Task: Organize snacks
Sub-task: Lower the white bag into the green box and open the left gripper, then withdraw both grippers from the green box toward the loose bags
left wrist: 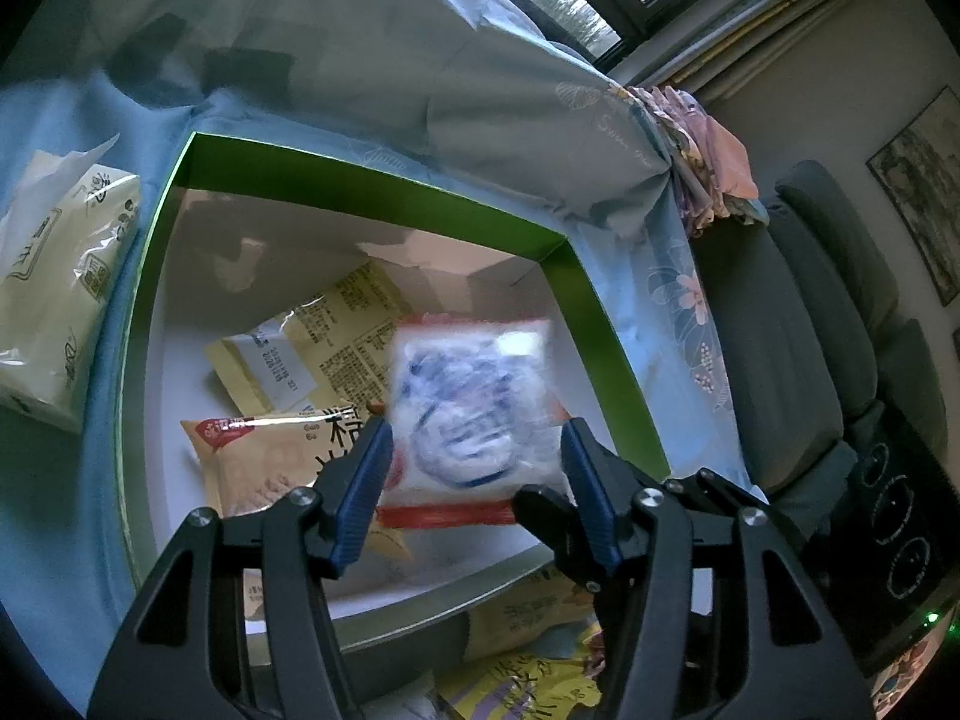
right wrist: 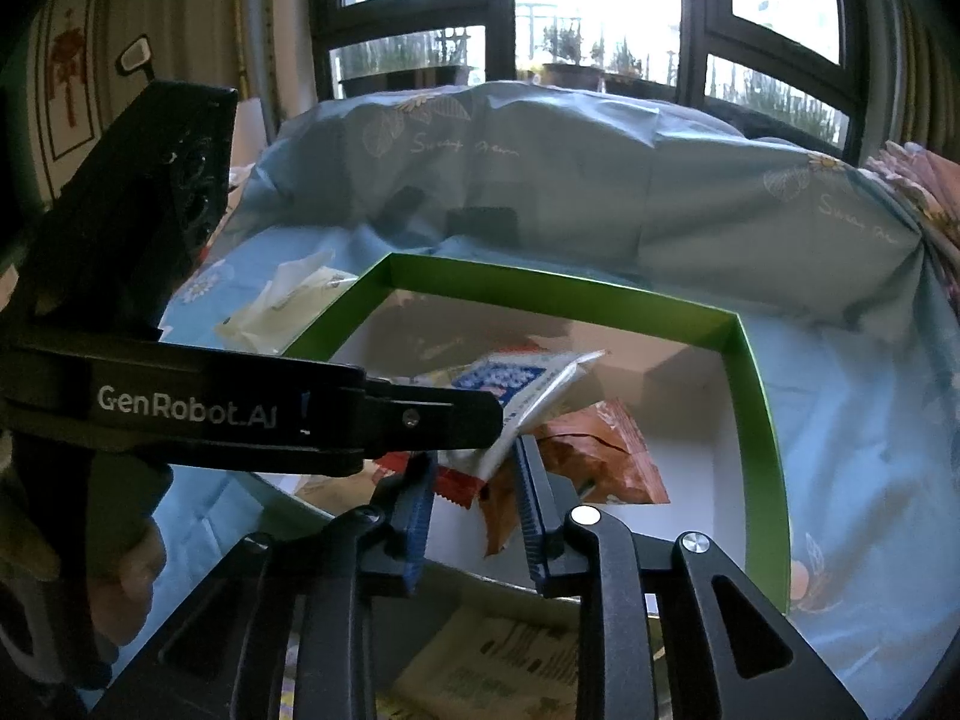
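A home living room — grey sofa (left wrist: 798,324), framed picture (left wrist: 924,192), curtained windows (right wrist: 600,6).

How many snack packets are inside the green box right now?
4, counting the white packet blurred between the left gripper jaws over the box. A yellow packet lies toward the back, a tan packet left-front, an orange packet right. Others may be hidden underneath.

Blue floral sheet (left wrist: 372,60), tissue pack (left wrist: 60,300) at left, grey sofa (left wrist: 798,324), window w/ plants (right wrist: 576,18)

Glossy plastic snack packet (left wrist: 474,402) — cardboard box (left wrist: 606,324)
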Available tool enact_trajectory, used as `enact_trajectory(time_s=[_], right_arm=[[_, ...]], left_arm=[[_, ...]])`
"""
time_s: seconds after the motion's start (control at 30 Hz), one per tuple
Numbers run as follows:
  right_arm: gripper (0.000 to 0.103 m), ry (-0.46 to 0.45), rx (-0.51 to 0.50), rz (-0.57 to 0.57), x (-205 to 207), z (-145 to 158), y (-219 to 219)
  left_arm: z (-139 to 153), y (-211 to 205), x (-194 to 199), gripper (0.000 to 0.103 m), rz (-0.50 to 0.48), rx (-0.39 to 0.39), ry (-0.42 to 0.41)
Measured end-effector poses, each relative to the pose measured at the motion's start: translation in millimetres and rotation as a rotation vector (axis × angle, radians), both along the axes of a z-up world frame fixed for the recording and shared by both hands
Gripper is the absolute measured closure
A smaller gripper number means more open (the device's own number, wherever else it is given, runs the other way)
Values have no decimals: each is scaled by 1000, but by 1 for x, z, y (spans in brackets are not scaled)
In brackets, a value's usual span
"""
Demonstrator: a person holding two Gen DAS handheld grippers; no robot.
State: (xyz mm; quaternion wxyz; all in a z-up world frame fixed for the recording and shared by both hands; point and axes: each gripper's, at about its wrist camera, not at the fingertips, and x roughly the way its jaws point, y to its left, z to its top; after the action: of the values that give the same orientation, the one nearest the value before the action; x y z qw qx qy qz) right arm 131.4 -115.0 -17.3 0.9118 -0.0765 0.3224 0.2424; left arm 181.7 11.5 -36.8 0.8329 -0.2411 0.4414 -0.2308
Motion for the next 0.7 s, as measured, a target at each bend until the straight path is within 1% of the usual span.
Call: enact_trajectory(time_s=[0.03, 0.1, 0.13, 0.27, 0.33, 0.43, 0.47, 0.53, 0.6, 0.7], right_arm=[[77, -2, 0, 0, 0, 0, 0], [77, -9, -9, -9, -3, 2, -1], [77, -15, -16, -18, -5, 4, -2], [76, -29, -27, -44, -13, 9, -4], [75, -45, -51, -69, -19, 11, -5], [68, -81, -93, -101, -28, 17, -6], [65, -89, -99, -106, -30, 19, -6], [63, -101, -107, -112, -35, 21, -7], [62, -107, -113, -120, -39, 25, -10], [61, -113, -110, -130, -43, 28, -14]], left_arm=[[1, 0, -1, 43, 0, 2, -4], [3, 1, -2, 34, 1, 7, -11], [4, 1, -4, 33, 2, 10, -18], [10, 4, -9, 33, 8, 18, -34], [15, 5, -13, 31, 18, 28, -49], [20, 7, -18, 30, 29, 46, -70], [22, 7, -19, 30, 31, 53, -76], [25, 5, -22, 29, 36, 77, -87], [28, 2, -25, 18, 44, 105, -103], [34, -2, -32, 18, 52, 150, -130]])
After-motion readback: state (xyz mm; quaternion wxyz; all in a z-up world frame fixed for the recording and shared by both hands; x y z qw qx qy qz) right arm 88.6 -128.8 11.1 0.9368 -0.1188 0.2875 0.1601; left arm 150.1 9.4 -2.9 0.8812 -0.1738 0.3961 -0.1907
